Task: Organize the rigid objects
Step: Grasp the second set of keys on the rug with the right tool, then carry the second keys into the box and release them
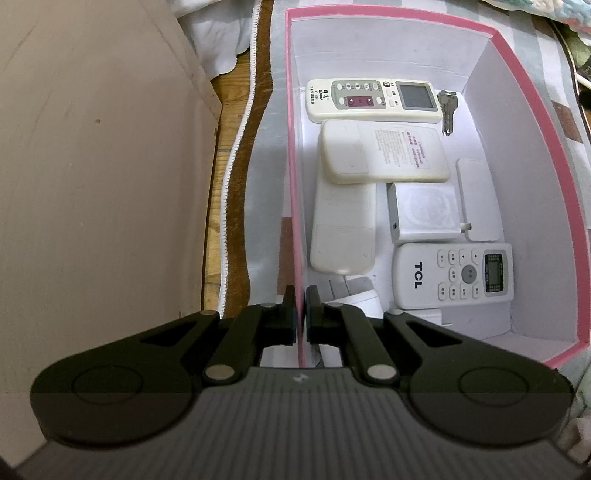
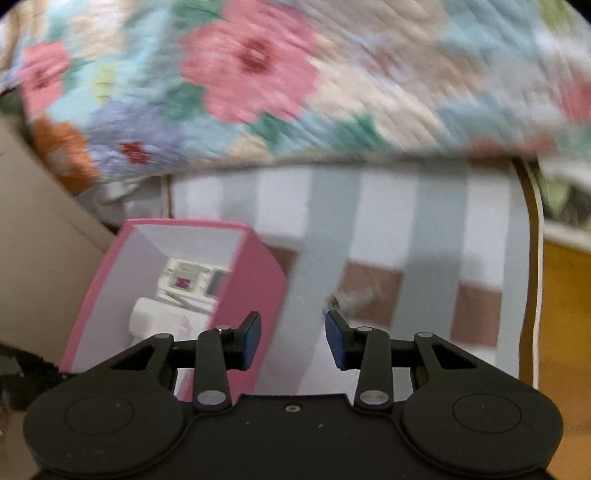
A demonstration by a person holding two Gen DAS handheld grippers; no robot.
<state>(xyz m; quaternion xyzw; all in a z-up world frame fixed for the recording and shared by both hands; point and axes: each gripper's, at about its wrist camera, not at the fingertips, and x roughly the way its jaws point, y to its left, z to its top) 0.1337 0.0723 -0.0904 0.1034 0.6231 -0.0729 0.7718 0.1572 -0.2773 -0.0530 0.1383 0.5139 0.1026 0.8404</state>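
While the left gripper (image 1: 300, 310) clamps the pink box's (image 1: 532, 122) near wall, remotes (image 1: 373, 99) lie inside; the right gripper (image 2: 293, 339), jaws apart and empty, probably seeks another item over striped cloth (image 2: 388, 229).

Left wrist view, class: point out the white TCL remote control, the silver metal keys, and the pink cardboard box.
white TCL remote control (image 1: 452, 276), left wrist view, on its button face.
silver metal keys (image 1: 447, 107), left wrist view, on the key heads.
pink cardboard box (image 1: 388, 12), left wrist view, on its far rim.
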